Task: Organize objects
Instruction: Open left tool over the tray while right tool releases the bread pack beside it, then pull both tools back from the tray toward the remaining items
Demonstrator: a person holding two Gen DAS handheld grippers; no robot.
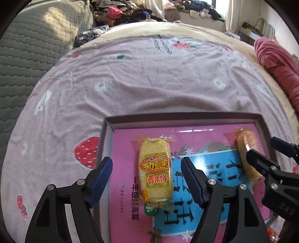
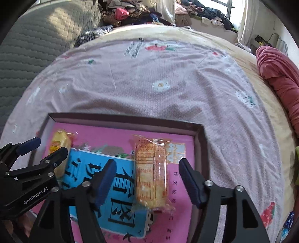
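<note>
A yellow rice-cracker packet (image 1: 156, 172) lies label up on a pink and blue book (image 1: 123, 149) inside a shallow grey box (image 1: 183, 116). My left gripper (image 1: 147, 177) is open around it, both blue pads clear of the wrapper. A second packet (image 2: 151, 173) lies printed back up on the book (image 2: 89, 164) near the box's right wall (image 2: 200, 138). My right gripper (image 2: 147, 177) is open around that one, not touching it. Each gripper also shows in the other view: the right gripper (image 1: 263, 147) over the second packet (image 1: 244, 142), the left gripper (image 2: 49, 147) over the first packet (image 2: 59, 142).
The box sits on a bed with a pink strawberry-print cover (image 1: 149, 84). A grey quilted cushion (image 1: 28, 46) lies at the left. A red blanket (image 1: 280, 61) is bunched at the right edge. Piled clothes (image 1: 121, 11) fill the back.
</note>
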